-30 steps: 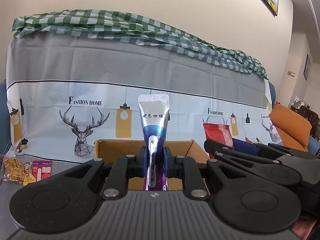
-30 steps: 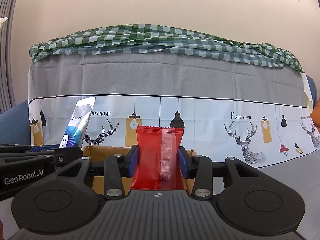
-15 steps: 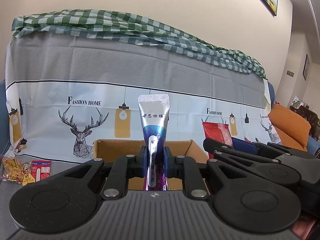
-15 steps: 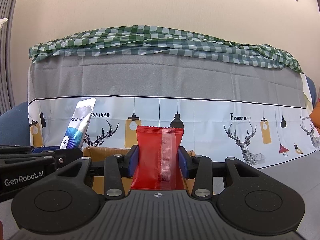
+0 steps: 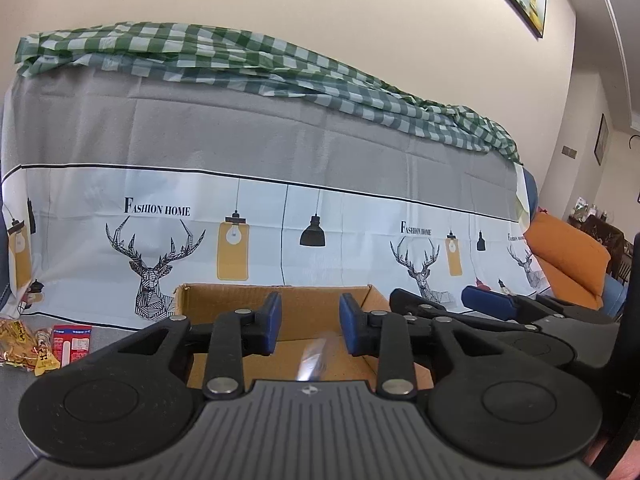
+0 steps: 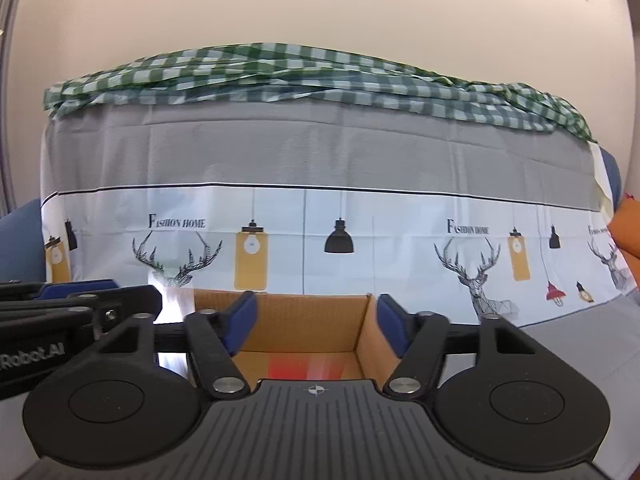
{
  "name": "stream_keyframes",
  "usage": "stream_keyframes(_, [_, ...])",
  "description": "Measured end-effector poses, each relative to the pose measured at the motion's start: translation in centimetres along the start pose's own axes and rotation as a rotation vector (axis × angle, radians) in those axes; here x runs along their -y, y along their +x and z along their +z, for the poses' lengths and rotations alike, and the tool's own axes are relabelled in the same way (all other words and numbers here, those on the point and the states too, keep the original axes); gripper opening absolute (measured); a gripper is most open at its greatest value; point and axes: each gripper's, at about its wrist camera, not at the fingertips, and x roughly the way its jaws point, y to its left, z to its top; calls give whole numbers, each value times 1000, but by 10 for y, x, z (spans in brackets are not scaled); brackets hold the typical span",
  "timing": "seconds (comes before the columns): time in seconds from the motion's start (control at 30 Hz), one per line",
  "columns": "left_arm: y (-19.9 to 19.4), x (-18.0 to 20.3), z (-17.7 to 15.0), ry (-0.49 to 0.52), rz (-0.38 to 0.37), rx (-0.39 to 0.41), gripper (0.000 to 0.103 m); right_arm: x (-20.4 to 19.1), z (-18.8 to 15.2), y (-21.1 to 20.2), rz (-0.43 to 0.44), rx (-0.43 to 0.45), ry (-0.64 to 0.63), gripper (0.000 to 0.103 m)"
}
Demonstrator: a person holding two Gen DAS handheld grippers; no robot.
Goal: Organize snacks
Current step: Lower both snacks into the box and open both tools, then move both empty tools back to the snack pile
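The left hand-held gripper (image 5: pixel 307 325) is releasing, jaws spreading; a blurred silver pouch (image 5: pixel 314 356) shows just below and between its pads, touching neither, over the box (image 5: pixel 320 300). The right hand-held gripper (image 6: pixel 313 322) is also spreading, free of the blurred red pack (image 6: pixel 308 366) in the box below. Far left of the left one lie more snacks (image 5: pixel 44 344).

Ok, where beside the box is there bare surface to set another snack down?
Free: the grey surface right of the cardboard box, up to the deer-print cloth. Crowded: loose snacks lie left of it; over it the left gripper and right gripper, jaws opening, nothing gripped.
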Motion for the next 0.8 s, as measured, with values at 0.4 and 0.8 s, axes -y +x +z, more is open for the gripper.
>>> stream_keyframes(0.4, [-8,-20,7,-33,30,-1,34,-23,-2,1,-6,5,15,72])
stream_keyframes(0.8, [-17,-64,21,-136,111,-26,26,-68,-1,3,88,5,90,35])
